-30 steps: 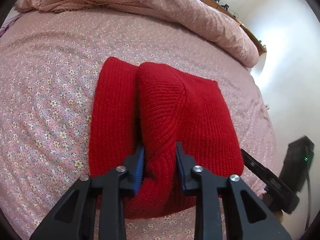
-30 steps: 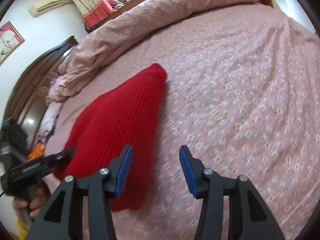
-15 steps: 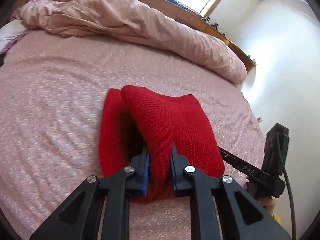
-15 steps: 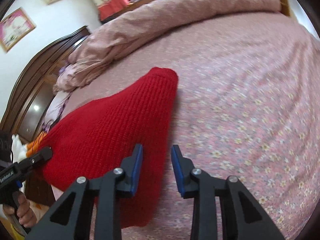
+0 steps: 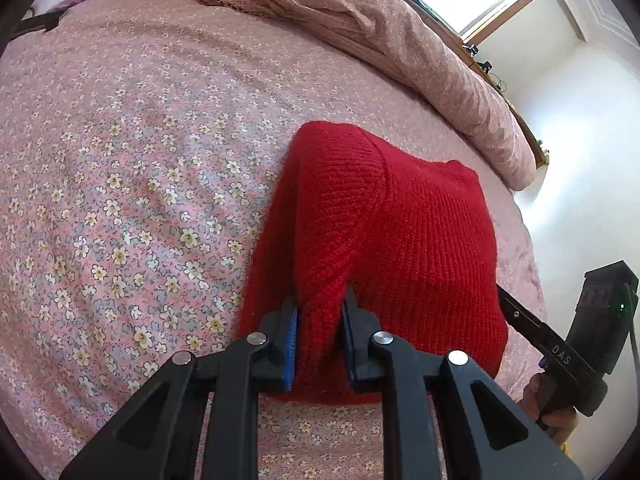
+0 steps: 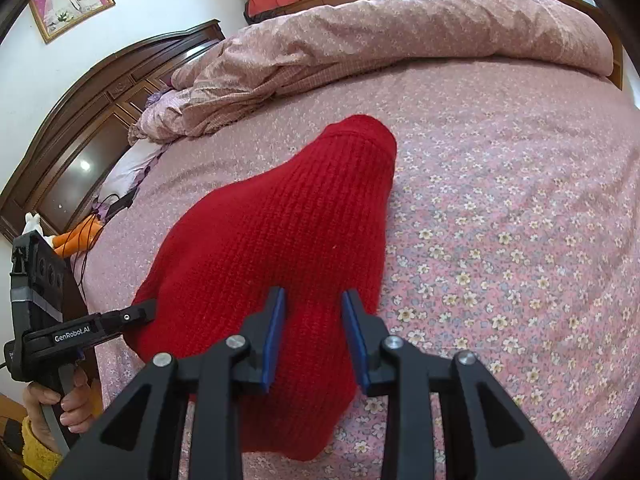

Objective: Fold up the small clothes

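The left gripper (image 5: 319,334) was clamped on a raised ridge of the red knit (image 5: 384,240), which lay on the floral bedsheet (image 5: 120,200) at 12 o'clock from both wrists. The right gripper (image 6: 314,334) straddled the near edge, pads partly apart, grip unclear. Bulky wool could slip from one pinch, so the fold might sag crooked

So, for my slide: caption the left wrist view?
Left gripper pinches a red knit sweater on a floral bedsheet.
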The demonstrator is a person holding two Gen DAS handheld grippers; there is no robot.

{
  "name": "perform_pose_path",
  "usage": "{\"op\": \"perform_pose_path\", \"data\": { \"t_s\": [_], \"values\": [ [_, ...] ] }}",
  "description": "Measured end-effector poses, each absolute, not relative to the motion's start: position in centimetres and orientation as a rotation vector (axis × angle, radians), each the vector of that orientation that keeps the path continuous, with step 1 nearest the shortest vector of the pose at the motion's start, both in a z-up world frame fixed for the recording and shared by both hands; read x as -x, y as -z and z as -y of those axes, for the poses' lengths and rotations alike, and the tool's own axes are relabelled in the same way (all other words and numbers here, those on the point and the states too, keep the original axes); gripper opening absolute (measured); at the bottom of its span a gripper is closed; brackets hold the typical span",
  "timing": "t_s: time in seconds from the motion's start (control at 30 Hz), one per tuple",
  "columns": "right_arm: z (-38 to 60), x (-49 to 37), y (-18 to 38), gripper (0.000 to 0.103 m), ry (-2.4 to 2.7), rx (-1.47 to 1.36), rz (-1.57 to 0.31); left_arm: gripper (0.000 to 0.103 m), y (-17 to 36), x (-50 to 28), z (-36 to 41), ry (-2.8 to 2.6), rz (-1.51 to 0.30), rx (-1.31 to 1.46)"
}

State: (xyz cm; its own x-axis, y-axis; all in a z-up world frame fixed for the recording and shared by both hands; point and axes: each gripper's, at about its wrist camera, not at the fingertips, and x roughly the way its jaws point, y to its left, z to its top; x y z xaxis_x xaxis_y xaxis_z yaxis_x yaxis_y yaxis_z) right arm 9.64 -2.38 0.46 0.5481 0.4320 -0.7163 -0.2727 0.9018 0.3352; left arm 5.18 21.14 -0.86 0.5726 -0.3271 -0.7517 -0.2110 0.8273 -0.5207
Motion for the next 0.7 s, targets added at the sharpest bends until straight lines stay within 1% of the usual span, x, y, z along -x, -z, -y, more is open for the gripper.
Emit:
{"op": "perform_pose_path", "data": {
  "t_s": [0.3, 0.47, 0.53, 0.7],
  "values": [
    [3.5, -9.9, -0.1, 0.033, -0.406, -0.263, -0.917, 0.016, -1.8, -4.0, -20.2, 0.086, -0.946, 0.567],
    [4.3, -10.0, 0.2, 0.039, -0.406, -0.315, -0.93, 0.019, -2.5, -4.1, -20.0, 0.055, -0.953, 0.58],
    [4.6, -10.1, 0.5, 0.045, -0.398, -0.334, -0.935, 0.021, -2.8, -4.2, -19.8, 0.043, -0.953, 0.571],
    [5.2, -10.1, 1.0, 0.051, -0.395, -0.375, -0.941, 0.026, -3.9, -4.1, -19.4, 0.028, -0.952, 0.547]
  ]
}}
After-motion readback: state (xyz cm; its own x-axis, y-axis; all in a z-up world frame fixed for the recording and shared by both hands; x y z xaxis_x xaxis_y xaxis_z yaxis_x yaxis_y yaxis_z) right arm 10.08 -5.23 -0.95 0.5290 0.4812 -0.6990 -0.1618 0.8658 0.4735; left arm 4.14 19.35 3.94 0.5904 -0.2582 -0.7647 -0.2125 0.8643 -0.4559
